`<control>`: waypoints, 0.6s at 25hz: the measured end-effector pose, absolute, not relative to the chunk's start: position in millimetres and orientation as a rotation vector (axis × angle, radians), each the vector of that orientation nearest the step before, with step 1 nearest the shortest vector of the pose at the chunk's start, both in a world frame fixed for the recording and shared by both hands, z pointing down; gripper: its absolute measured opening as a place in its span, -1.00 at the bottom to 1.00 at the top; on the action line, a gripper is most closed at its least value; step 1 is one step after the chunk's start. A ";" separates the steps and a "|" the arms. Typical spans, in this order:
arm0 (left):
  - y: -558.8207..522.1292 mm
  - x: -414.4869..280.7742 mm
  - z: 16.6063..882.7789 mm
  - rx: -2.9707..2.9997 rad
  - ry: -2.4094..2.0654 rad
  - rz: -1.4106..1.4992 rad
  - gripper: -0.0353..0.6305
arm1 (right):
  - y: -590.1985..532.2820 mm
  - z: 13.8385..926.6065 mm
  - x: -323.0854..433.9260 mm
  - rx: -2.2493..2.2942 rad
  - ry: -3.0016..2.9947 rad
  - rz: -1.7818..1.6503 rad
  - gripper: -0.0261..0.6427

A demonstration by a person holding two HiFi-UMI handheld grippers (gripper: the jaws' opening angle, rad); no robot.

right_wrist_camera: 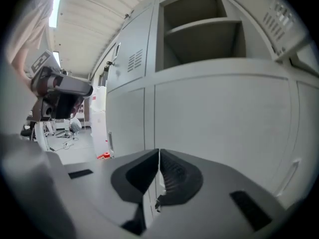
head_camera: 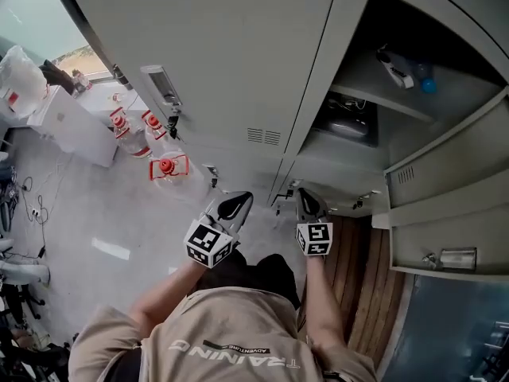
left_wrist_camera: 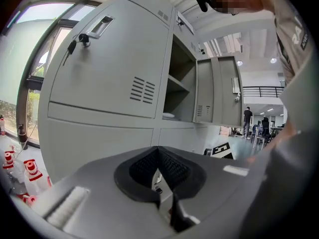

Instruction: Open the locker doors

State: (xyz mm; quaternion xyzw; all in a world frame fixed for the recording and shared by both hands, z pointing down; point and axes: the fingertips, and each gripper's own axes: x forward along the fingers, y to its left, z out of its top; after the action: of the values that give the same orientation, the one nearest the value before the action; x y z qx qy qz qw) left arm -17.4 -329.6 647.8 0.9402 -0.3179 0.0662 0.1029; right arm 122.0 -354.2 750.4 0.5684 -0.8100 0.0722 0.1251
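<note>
Fingers of left gripper and right gripper pressed together, empty, near the closed lower locker doors

Bright daylight comes from the window left of the left claw. Picture edges bend and go dark.

The person wears a tan short-sleeved T-shirt with white "TRAINING" lettering and dark trousers just ahead of the T-shirt. Beyond them, the grey, black-padded left gripper and right gripper each carry a black-and-white marker cube.
</note>
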 end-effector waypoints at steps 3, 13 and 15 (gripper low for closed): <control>-335.5 -21.7 679.0 2.763 -0.965 0.212 -0.88 | -368.6 788.6 119.3 1.642 -2.373 0.230 -0.89; -339.3 -35.8 722.2 2.738 -0.976 0.308 -0.88 | -396.6 821.3 114.1 1.722 -2.418 0.163 -0.89; -339.5 -37.9 724.2 2.735 -0.979 0.316 -0.88 | -397.0 822.2 110.5 1.697 -2.442 0.144 -0.89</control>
State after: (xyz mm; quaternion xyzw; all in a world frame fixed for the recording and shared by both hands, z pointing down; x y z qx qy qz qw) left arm -37.9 -339.5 724.2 0.9303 -0.3331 0.1074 0.1097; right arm 110.5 -397.0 822.2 0.5680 -0.8175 0.0482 0.0820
